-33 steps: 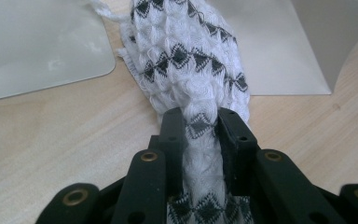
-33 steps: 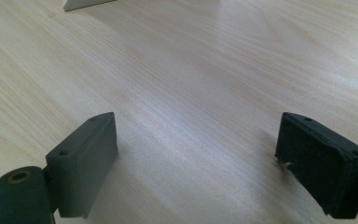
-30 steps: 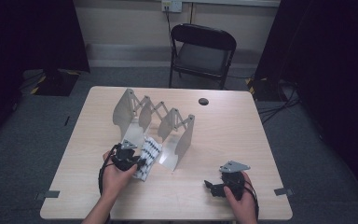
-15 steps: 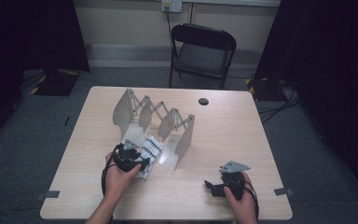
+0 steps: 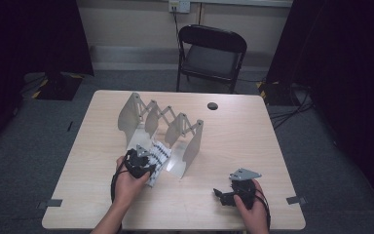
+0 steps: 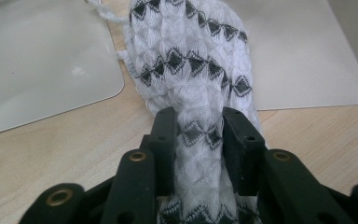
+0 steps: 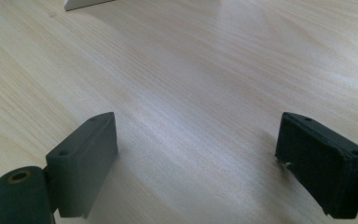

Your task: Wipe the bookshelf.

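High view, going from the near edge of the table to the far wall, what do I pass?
Right hand-held gripper → left hand-held gripper pinching the patterned cloth → folding rack → small black disc → black folding chair → wall outlet.

The left gripper (image 6: 199,133), held low at the near edge of the pale wooden surface (image 5: 253,131), has just been closing its jaws, which pinch white black-diamond knitted cloth (image 6: 191,65). The right gripper (image 5: 222,194), near that same edge, rests with jaws spread wide.
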Demonstrator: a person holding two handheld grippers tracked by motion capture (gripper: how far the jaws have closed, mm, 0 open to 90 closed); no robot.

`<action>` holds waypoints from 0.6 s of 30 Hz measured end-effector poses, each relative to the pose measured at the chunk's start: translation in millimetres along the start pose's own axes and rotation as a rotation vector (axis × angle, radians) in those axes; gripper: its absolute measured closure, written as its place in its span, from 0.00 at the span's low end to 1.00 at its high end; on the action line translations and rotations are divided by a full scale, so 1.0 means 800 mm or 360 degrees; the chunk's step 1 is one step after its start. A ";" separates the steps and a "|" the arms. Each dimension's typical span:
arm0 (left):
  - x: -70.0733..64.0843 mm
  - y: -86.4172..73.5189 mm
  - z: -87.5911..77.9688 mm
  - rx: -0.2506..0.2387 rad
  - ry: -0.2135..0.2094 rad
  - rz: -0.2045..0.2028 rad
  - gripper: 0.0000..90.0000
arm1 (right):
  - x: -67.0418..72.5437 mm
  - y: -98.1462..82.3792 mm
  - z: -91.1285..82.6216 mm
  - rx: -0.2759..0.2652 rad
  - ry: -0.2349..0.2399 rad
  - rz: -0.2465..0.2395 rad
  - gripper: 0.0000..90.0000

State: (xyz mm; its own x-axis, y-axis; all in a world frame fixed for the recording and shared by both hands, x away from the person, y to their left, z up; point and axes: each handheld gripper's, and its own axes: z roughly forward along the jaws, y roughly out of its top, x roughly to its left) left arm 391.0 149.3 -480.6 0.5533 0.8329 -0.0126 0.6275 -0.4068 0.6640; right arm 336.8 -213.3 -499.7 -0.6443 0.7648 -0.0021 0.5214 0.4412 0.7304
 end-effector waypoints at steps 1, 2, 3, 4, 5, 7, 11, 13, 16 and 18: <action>0.001 0.001 0.000 0.0004 -0.0004 -0.0008 0.78 | 0.000 0.000 0.000 -0.0001 0.0000 -0.0001 0.13; 0.000 0.001 -0.001 0.0020 -0.0004 -0.0019 0.80 | 0.000 0.000 0.000 0.0000 0.0001 0.0000 0.13; 0.000 0.002 -0.001 0.0029 0.0000 -0.0011 0.81 | 0.000 0.000 0.000 0.0001 0.0002 0.0001 0.13; 0.000 0.003 -0.001 0.0034 0.0002 -0.0004 0.82 | 0.000 0.000 0.000 0.0001 0.0003 0.0000 0.13; -0.002 0.003 0.000 0.0030 0.0009 -0.0010 0.83 | 0.000 0.000 0.000 0.0002 0.0002 0.0002 0.13; -0.003 0.004 -0.001 0.0039 0.0012 0.0017 0.84 | 0.000 0.000 0.000 0.0002 0.0003 0.0002 0.13; 0.000 0.001 -0.003 -0.0010 -0.0032 -0.0037 0.83 | 0.000 0.000 0.000 0.0000 0.0004 0.0002 0.13; 0.002 -0.001 -0.005 -0.0065 -0.0047 -0.0058 0.79 | 0.000 0.000 0.000 0.0002 0.0004 0.0003 0.13; 0.002 0.000 -0.008 -0.0109 -0.0054 -0.0056 0.69 | 0.000 0.000 0.000 0.0001 0.0004 0.0003 0.13; -0.001 0.006 -0.012 -0.0145 -0.0042 -0.0056 0.64 | 0.000 0.000 0.000 0.0002 0.0005 -0.0001 0.13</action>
State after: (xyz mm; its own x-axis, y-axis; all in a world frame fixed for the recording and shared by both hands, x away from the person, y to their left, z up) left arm 388.0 150.5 -470.0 0.5468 0.8354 -0.0561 0.5952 -0.3407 0.7278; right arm 337.2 -213.2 -499.6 -0.6462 0.7632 -0.0007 0.5215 0.4422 0.7297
